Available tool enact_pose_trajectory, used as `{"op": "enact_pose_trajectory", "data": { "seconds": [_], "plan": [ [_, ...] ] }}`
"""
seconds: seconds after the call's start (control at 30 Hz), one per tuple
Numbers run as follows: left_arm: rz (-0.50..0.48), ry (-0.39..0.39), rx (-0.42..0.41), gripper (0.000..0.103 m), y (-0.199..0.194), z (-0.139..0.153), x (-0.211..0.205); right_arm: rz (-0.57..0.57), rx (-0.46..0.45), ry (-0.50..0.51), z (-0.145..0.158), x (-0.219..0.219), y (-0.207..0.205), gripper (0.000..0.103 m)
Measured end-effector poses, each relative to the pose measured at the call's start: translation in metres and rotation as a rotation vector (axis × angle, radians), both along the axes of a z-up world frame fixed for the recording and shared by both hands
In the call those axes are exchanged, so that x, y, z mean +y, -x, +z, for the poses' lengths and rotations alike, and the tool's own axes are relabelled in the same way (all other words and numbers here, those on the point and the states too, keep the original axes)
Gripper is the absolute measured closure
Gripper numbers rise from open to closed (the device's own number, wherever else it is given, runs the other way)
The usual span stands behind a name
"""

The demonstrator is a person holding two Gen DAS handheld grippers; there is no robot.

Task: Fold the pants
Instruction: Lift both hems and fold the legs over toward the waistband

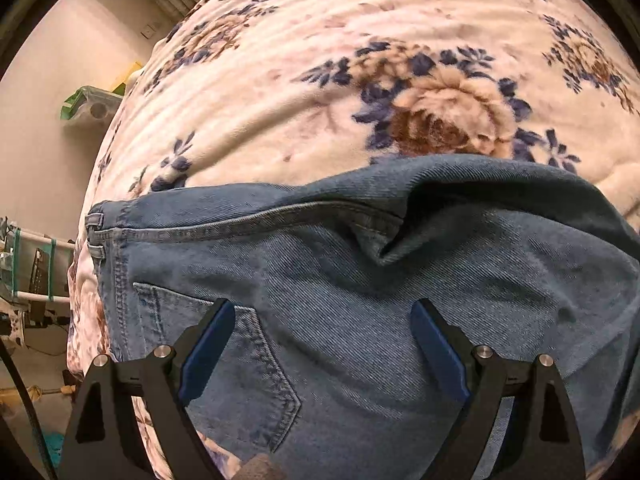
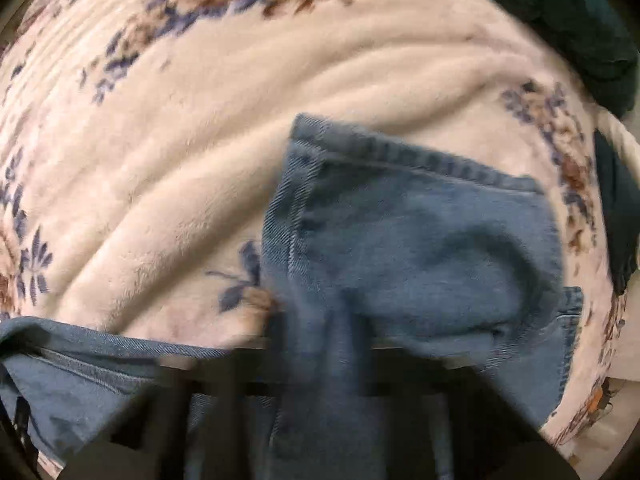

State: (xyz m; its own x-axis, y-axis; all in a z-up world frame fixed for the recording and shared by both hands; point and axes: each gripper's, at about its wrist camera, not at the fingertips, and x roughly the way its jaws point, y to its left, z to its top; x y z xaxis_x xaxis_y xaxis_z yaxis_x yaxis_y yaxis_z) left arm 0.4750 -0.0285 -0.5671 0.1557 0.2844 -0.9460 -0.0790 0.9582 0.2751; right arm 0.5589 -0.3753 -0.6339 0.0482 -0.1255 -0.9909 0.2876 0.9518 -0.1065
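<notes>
Our left wrist view looks steeply down from close above the jeans (image 1: 360,280), between the two fingers of the left gripper (image 1: 324,344) at the lower edge of the frame, with the floral blanket (image 1: 320,80) filling the upper half and a strip of room wall at the far left. Our right wrist view faces almost straight down, equally near and blurred, its lower centre filled by a denim leg end. We share the jeans and blanket across both

No readable txt, labels or nos. anywhere in either view.
</notes>
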Motion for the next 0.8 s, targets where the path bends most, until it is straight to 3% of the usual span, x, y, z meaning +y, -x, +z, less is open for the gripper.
{"op": "enact_pose_trajectory", "data": {
  "seconds": [0.13,0.23,0.27,0.33,0.43,0.57,0.63,0.67,0.73,0.8],
  "plan": [
    [0.006,0.035,0.003,0.013,0.005,0.006,-0.004,-0.156,-0.203,-0.077,0.066,-0.044,0.051,0.096],
    [0.029,0.069,-0.01,0.013,0.01,0.014,-0.003,-0.359,-0.361,-0.128,0.115,-0.108,0.117,0.096],
    [0.04,0.083,-0.014,0.013,0.012,0.016,-0.002,-0.448,-0.409,-0.133,0.125,-0.131,0.152,0.096],
    [0.062,0.108,-0.021,0.013,0.016,0.019,-0.002,-0.556,-0.441,-0.167,0.12,-0.169,0.179,0.096],
    [0.074,0.116,-0.019,0.013,0.02,0.016,-0.005,-0.697,-0.382,-0.251,0.073,-0.2,0.233,0.096],
    [0.059,0.102,-0.003,0.013,0.024,0.01,-0.008,-0.8,-0.316,-0.379,0.004,-0.217,0.271,0.094],
    [0.042,0.094,-0.008,0.013,0.028,0.012,-0.007,-0.829,-0.292,-0.441,-0.01,-0.218,0.276,0.086],
    [0.036,0.091,-0.01,0.013,0.03,0.014,-0.006,-0.833,-0.266,-0.437,-0.007,-0.219,0.277,0.067],
    [0.022,0.091,-0.021,0.013,0.035,0.023,0.0,-0.804,-0.228,-0.413,0.003,-0.215,0.278,0.047],
    [0.017,0.088,-0.034,0.013,0.04,0.035,0.011,-0.746,-0.184,-0.339,0.025,-0.205,0.276,0.043]
  ]
}}
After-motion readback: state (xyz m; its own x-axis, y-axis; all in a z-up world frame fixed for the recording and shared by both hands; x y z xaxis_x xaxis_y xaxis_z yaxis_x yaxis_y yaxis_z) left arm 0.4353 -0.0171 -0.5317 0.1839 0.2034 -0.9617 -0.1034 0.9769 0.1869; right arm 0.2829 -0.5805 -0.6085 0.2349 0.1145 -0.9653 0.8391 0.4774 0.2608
